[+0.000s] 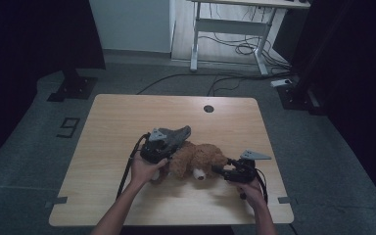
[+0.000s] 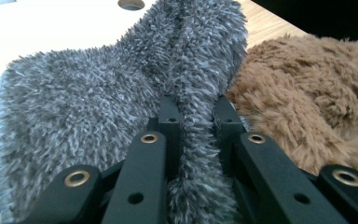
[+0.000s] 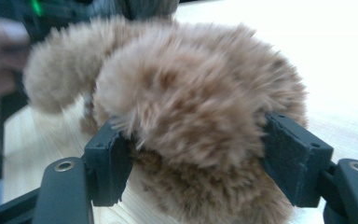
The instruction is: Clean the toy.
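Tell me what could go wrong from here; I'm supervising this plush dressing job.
The left gripper pinches only a narrow fold of the grey fleece cloth, so it may slip free under a pull. The right gripper has its pads at the brown plush toy in loose fur, so the toy could twist or slide across the table.

Plush toy lies mid-table; fuzzy cloth rests on its left part.

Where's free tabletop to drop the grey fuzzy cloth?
Bare wood: the far strip by the cable hole, the table's left side, and the near edge between the forearms. Crowded: the middle, where the grey cloth, brown plush toy and both grippers bunch.
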`<state>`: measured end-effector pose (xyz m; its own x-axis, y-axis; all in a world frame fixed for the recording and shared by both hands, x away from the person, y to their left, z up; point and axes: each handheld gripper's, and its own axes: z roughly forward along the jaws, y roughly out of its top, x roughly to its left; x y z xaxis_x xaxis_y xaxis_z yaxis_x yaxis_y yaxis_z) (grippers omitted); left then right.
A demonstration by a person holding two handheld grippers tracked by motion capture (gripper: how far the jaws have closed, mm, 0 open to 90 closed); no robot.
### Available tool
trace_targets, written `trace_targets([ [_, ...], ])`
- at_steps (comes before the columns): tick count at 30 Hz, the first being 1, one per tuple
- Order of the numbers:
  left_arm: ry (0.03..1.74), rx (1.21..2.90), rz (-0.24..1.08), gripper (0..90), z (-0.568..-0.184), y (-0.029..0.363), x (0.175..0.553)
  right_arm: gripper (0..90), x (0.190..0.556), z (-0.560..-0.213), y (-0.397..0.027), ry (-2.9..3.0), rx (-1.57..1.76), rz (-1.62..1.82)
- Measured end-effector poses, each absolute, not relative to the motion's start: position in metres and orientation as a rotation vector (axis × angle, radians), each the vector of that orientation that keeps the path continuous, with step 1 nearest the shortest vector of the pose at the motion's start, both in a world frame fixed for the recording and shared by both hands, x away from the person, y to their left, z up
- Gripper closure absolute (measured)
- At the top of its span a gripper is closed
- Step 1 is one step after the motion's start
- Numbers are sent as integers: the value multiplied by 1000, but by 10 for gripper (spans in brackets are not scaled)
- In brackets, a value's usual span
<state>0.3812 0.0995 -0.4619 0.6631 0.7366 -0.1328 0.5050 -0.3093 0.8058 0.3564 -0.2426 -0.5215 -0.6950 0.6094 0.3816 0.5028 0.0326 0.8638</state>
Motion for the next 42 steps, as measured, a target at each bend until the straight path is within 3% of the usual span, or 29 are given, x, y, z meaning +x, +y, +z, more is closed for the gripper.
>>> trace_targets([
  [11, 924, 1950, 353, 780, -472, 106, 349, 171, 355, -497, -250, 2050, 1257, 1816],
  [17, 908, 1943, 327, 779, -476, 114, 331, 95, 358, -503, -229, 2191, 1247, 1719],
  [20, 896, 1947, 314, 779, -481, 119, 318, 0, 360, -514, -213, 2332, 1256, 1626],
  [25, 908, 1942, 308, 778, -486, 128, 309, 0, 360, -525, -200, 2432, 1272, 1586],
  [27, 924, 1925, 302, 778, -488, 134, 308, 82, 359, -528, -195, 2453, 1248, 1581],
  [28, 932, 1915, 299, 778, -489, 137, 307, 190, 357, -528, -193, 2447, 1225, 1588],
  [30, 935, 1912, 301, 778, -490, 139, 306, 300, 357, -528, -193, 2433, 1200, 1596],
  [31, 935, 1912, 301, 778, -490, 139, 306, 300, 357, -528, -193, 2433, 1200, 1596],
  [32, 934, 1910, 306, 778, -490, 138, 307, 375, 360, -526, -194, 2435, 1158, 1598],
  [39, 928, 1916, 324, 776, -486, 126, 323, 442, 373, -514, -198, 2285, 1139, 1528],
  [42, 962, 1913, 337, 776, -482, 115, 345, 455, 396, -514, -204, 2230, 1167, 1546],
])
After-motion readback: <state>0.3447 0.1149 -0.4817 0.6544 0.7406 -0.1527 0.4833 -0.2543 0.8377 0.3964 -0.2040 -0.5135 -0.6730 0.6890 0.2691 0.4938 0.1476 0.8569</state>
